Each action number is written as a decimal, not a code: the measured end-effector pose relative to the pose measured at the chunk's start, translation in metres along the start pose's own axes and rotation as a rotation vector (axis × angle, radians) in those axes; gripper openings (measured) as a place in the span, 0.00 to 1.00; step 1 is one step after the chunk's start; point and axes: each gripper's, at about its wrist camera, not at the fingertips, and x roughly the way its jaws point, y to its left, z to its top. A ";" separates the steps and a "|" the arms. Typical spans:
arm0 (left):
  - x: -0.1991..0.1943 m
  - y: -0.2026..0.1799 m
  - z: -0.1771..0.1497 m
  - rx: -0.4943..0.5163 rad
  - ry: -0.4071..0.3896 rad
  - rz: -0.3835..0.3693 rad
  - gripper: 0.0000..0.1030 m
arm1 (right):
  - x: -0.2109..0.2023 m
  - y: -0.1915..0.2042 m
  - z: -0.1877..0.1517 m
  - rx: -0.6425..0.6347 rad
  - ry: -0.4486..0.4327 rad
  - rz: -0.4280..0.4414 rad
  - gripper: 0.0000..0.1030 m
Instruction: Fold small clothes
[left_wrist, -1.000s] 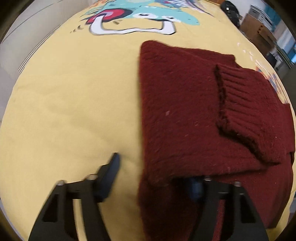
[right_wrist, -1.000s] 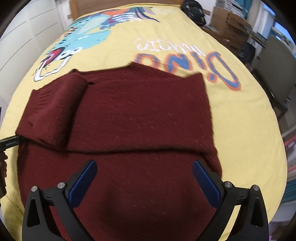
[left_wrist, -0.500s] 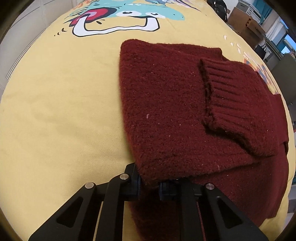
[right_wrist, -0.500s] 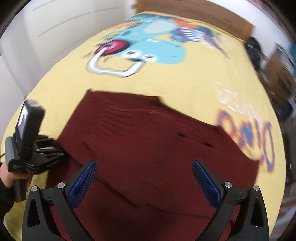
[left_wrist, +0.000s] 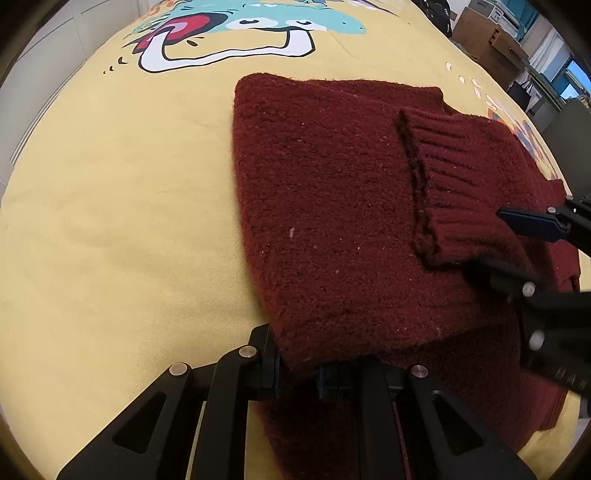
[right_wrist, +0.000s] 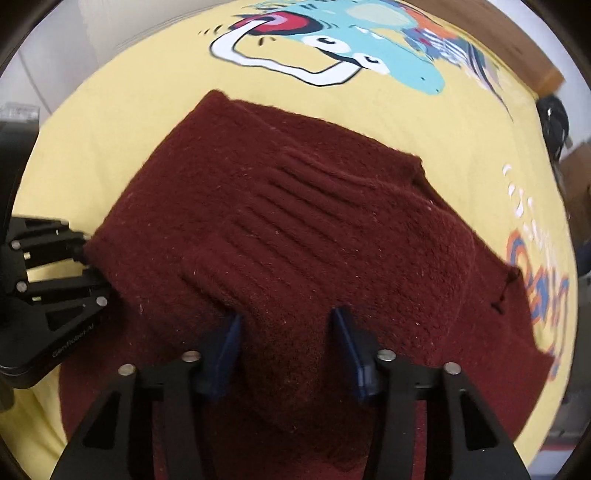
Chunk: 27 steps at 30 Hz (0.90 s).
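A dark red knit sweater (left_wrist: 332, 221) lies partly folded on the yellow bedspread (left_wrist: 110, 221), its ribbed cuff (left_wrist: 454, 173) folded across the top. My left gripper (left_wrist: 297, 369) is shut on the sweater's near folded corner. It shows in the right wrist view (right_wrist: 83, 258) at the sweater's left edge. My right gripper (right_wrist: 286, 343) is part open, its blue pads either side of the folded sleeve edge on the sweater (right_wrist: 295, 229). In the left wrist view the right gripper (left_wrist: 513, 247) reaches in from the right.
The bedspread carries a cartoon dinosaur print (right_wrist: 332, 48) and orange lettering (right_wrist: 539, 284). Furniture and boxes (left_wrist: 491, 44) stand beyond the bed's far right side. A black bag (right_wrist: 554, 118) sits past the bed edge.
My left gripper closed on the sweater's near corner. My right gripper swung left, came down onto the sweater and narrowed its fingers around the sleeve fold.
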 end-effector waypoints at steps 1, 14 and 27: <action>0.001 0.001 0.002 0.001 0.000 0.002 0.11 | -0.002 -0.002 -0.001 0.003 -0.006 -0.004 0.17; 0.009 -0.012 -0.001 0.031 0.007 0.044 0.11 | -0.083 -0.133 -0.056 0.382 -0.175 0.047 0.14; 0.013 -0.017 0.006 0.020 0.022 0.049 0.11 | -0.044 -0.182 -0.141 0.549 -0.050 0.001 0.14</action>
